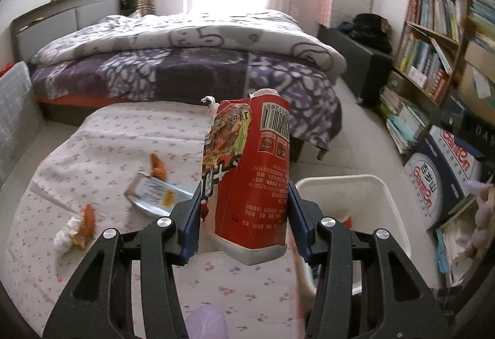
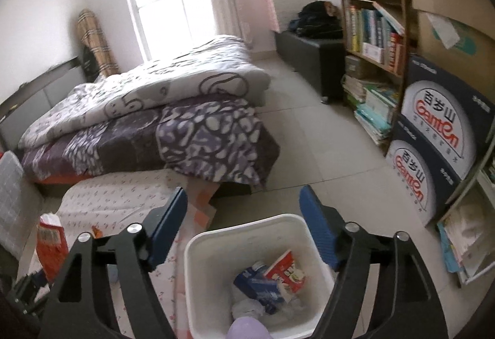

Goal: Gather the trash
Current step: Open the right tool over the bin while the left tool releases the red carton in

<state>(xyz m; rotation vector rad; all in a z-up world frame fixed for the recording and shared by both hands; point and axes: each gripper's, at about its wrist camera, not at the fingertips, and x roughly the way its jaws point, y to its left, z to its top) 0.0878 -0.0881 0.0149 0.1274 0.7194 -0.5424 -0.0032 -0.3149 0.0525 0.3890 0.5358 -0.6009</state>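
Left gripper (image 1: 244,209), centre of the left wrist frame: blue pads clamped on both sides of a red carton (image 1: 250,172), held upright above the floral-covered surface (image 1: 130,135), its printing upside down. White bin (image 1: 349,184) sits at lower right, just beside the carton. Remaining litter at mid-left: flat silver packet (image 1: 154,193), orange scrap (image 1: 157,167), crumpled tissue with orange peel (image 1: 75,230).

Right gripper (image 2: 244,221), lower centre of the right wrist frame: jaws apart, nothing between them, positioned over the bin (image 2: 201,246). Bin contents: red packet (image 2: 286,272), blue carton (image 2: 260,288), white wrappers. Bed (image 2: 148,113) occupies mid-left; bookshelf (image 2: 371,23) upper right.
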